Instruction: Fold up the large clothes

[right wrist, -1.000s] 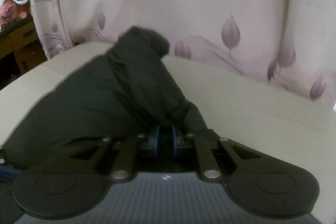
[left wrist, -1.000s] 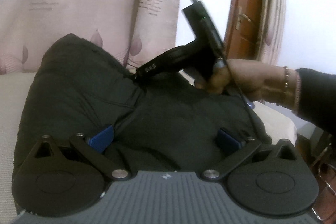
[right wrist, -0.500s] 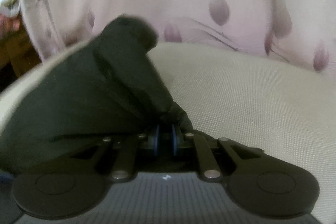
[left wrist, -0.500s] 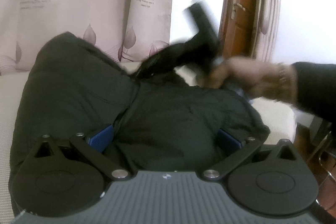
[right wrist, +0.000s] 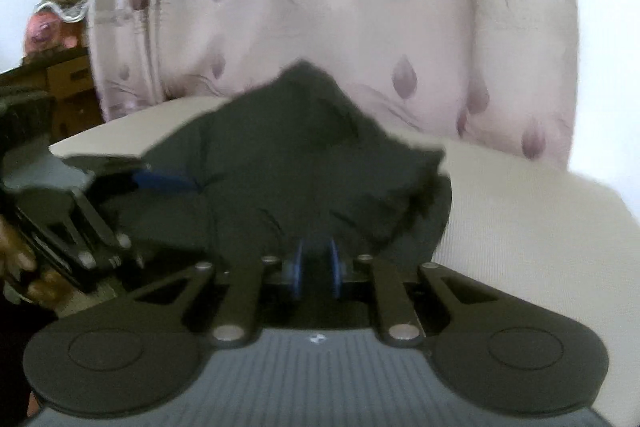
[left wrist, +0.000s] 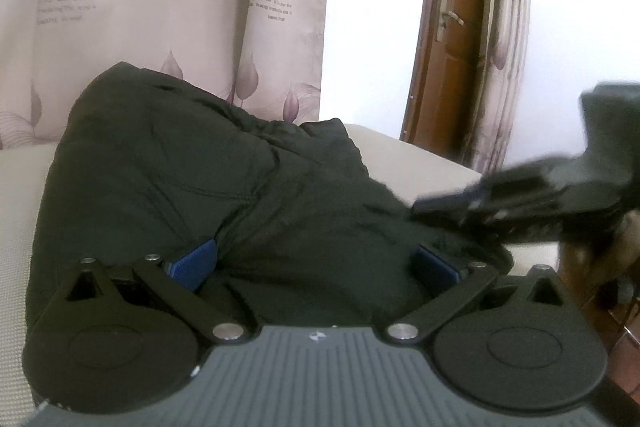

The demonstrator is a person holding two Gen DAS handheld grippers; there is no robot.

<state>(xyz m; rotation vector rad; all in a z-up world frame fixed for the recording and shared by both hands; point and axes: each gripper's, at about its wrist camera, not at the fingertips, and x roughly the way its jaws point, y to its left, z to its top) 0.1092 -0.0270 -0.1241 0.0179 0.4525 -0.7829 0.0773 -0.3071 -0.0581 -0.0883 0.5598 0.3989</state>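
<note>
Curtains (left wrist: 160,27) back a cushion (right wrist: 520,227); right gripper (right wrist: 316,267) fingers pinch the jacket (left wrist: 200,187), left gripper (left wrist: 312,267) fingers apart.

Your jacket (left wrist: 224,195) lies bunched on the cushion (left wrist: 424,155). The curtain (left wrist: 160,7) hangs behind it, and the door (left wrist: 452,39) stands to the curtain's right. Your left gripper (left wrist: 312,267) sits over the jacket's near edge. Your right gripper (right wrist: 316,267) is at its right end.

one dark garment (left wrist: 224,195), two grippers (handheld)
</note>
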